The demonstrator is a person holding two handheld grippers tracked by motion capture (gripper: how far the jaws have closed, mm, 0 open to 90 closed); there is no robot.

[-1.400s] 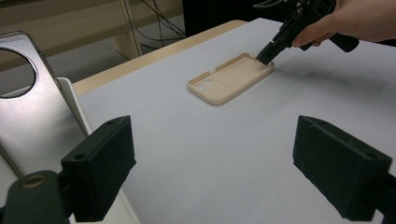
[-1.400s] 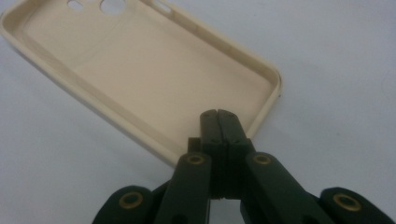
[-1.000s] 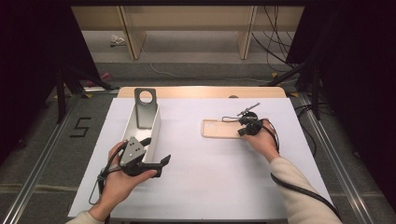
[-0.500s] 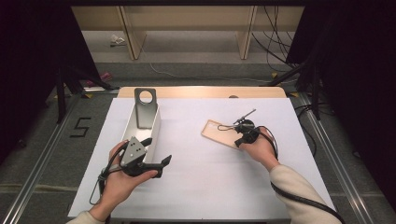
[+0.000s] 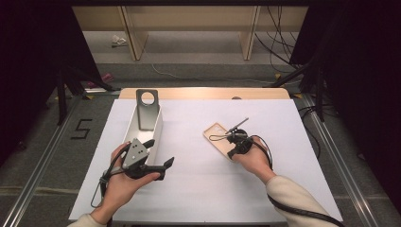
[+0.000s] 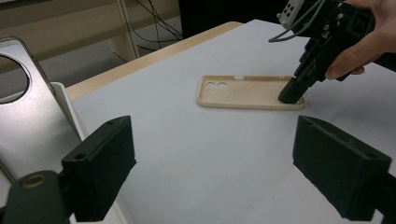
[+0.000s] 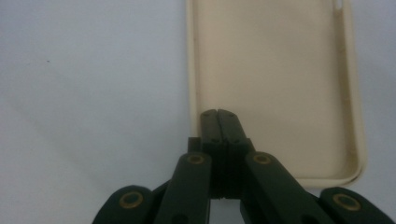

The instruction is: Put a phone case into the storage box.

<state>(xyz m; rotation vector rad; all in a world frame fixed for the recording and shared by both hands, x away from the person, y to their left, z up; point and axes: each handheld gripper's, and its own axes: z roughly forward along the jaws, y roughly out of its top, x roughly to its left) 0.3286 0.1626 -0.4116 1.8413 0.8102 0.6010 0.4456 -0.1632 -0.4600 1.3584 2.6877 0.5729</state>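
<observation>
A beige phone case lies open side up and diagonal on the white table top, right of centre. My right gripper is shut, with nothing between its jaws. Its tips press down inside the case near its closer end, as the right gripper view shows: right gripper, case. My left gripper is open and empty, held above the table at the left beside a white box. In the left gripper view, the left gripper looks across at the case and the right gripper.
In the white box leans a grey metal plate with a round hole near its top; it shows at the left of the left gripper view as the plate. The table's wooden far edge lies beyond. Cables trail from both grippers.
The right gripper has slid left and nearer with its tips in the case. The case has moved with it, turning from crosswise to diagonal. The left gripper has stayed put.
</observation>
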